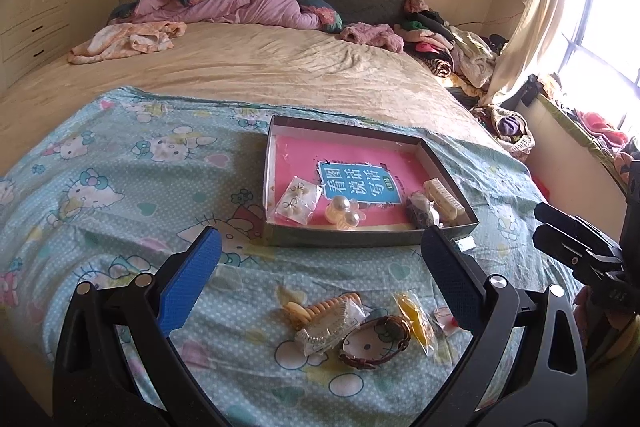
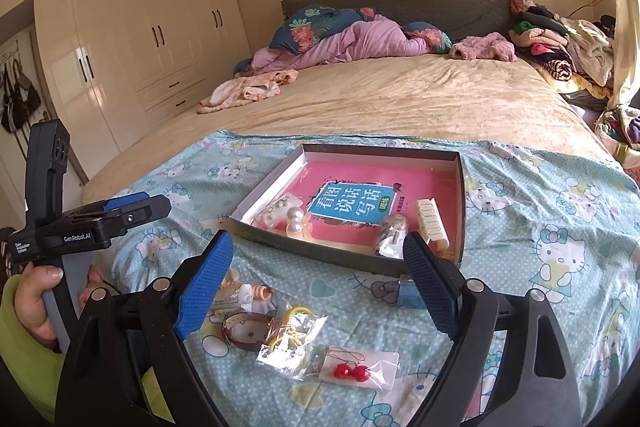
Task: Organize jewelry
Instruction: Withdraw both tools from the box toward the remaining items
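- Left gripper [image 1: 320,267]: jaws wide apart and empty, hovering above the loose jewelry on the near part of the bed.
- Right gripper [image 2: 320,267]: likewise spread wide with nothing between the blue pads; a hand [image 2: 36,307] with a green sleeve grips the other handle at the left of this view.
- Shallow box [image 2: 462,187]: lies on the bed beyond the loose pieces, lined with a pink booklet; it already contains carded earrings [image 1: 294,201], a pearl hair clip [image 1: 344,213], a small bagged item and a cream claw clip [image 2: 432,227].
- Still outside the box, near the grippers: a brown-strapped watch [image 1: 380,343], a beaded clip in a clear bag [image 1: 328,327], a bag of yellow hair ties [image 2: 290,331] and red bead earrings on a card [image 2: 354,371].
- Handling, as judged: all pieces are light. The plastic bags are thin, crinkly and likely slippery, so a pinch on a bag's edge or on the stiff card suits best; the watch is best taken across its strap, sparing the glass.
- Surface: a soft, rumpled cartoon-cat sheet [image 1: 100,187] over a tan bedspread; it gives under pressure, so small items may sink or slide.
- Room: bedroom with cream wardrobes to the left, heaped clothes and a bright window to the right.
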Available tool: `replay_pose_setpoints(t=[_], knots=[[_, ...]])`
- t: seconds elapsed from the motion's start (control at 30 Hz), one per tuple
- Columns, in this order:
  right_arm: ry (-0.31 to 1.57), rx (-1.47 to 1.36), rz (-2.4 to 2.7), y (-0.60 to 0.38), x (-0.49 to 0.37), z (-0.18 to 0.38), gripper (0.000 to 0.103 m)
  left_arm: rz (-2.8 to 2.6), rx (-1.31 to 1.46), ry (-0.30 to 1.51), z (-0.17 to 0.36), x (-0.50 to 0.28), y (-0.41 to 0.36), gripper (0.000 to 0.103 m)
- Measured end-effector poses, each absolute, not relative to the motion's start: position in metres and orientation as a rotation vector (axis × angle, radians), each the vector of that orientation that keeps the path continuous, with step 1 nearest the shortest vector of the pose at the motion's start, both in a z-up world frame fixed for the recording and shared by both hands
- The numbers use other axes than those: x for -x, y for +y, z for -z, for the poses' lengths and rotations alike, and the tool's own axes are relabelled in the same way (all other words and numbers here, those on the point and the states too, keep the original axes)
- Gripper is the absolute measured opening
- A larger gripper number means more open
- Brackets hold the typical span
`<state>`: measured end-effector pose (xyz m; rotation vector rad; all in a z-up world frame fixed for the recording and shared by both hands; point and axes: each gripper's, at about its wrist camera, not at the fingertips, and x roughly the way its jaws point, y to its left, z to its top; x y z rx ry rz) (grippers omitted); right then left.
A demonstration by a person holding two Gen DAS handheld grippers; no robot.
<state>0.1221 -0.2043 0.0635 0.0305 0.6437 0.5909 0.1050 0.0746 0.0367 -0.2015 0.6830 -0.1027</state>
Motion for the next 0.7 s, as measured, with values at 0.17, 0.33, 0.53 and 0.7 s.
replay_pose_setpoints(t=[0.17, 0.33, 0.53, 0.7], knots=[[0.655, -0.027, -0.602, -0.205, -0.115, -0.062, 0.086, 0.105, 0.180, 0.689, -0.034, -0.098, 0.070, 0.093], [0.666, -0.024, -0.614, -0.206, -0.108, -0.059, 0.086, 0.104, 0.155, 0.699, -0.031, -0.089, 0.066, 0.093], [0.681, -0.011, -0.628, -0.205, -0.100, -0.055, 0.086, 0.107, 0.130, 0.714, -0.026, -0.082, 0.061, 0.093], [0.702, -0.001, -0.640, -0.202, -0.094, -0.049, 0.086, 0.109, 0.109, 0.727, -0.022, -0.077, 0.056, 0.093]])
